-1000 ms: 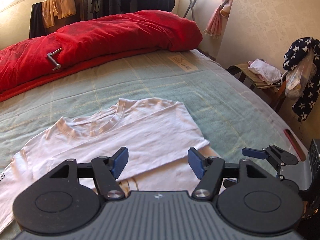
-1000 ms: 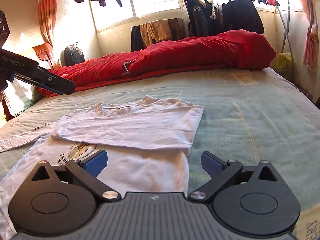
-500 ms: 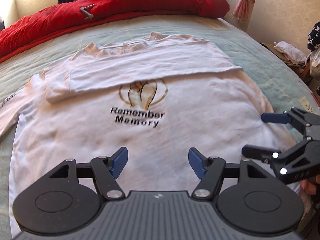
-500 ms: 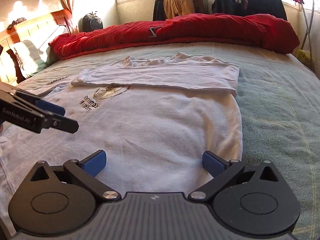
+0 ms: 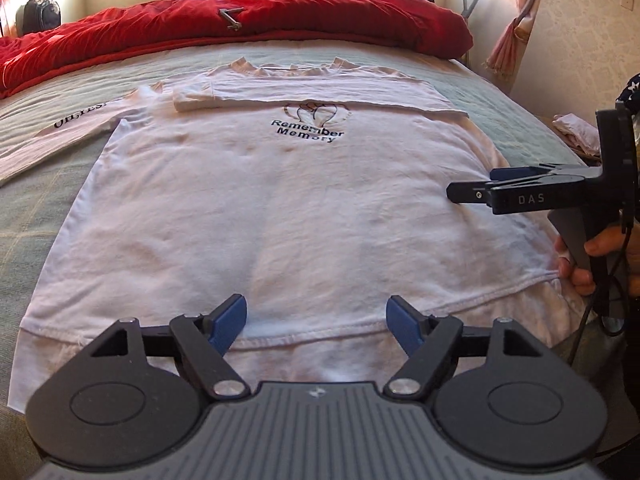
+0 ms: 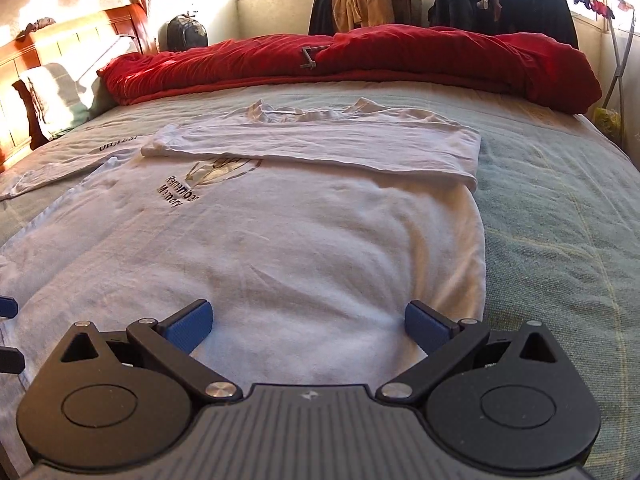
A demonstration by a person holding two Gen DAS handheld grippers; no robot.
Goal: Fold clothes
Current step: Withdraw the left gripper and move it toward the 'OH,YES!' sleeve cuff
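Left wrist view: the white T-shirt [image 5: 280, 208] lay flat on the green bed cover [image 5: 48, 184], its hem at the near edge of the bed and its collar toward the red quilt [image 5: 240, 24] along the far edge.
Shirt state: one sleeve [image 6: 320, 144] was folded across the chest, just above the "Remember Memory" print [image 5: 306, 134]; the other sleeve, with dark lettering, reached out flat toward the bed's left edge.
Left gripper [image 5: 316, 322]: fingers released and spreading wider, poised over the hem, blue pads clear of the cloth, nothing grasped.
Right gripper [image 6: 308, 322]: fingers spread apart and empty over the shirt's lower body, by its right side edge.
Right hand [image 5: 592, 256]: wrapped round that gripper's handle at the hem's right corner.
Background: clothes hung on a rack [image 6: 520, 4] by the window.
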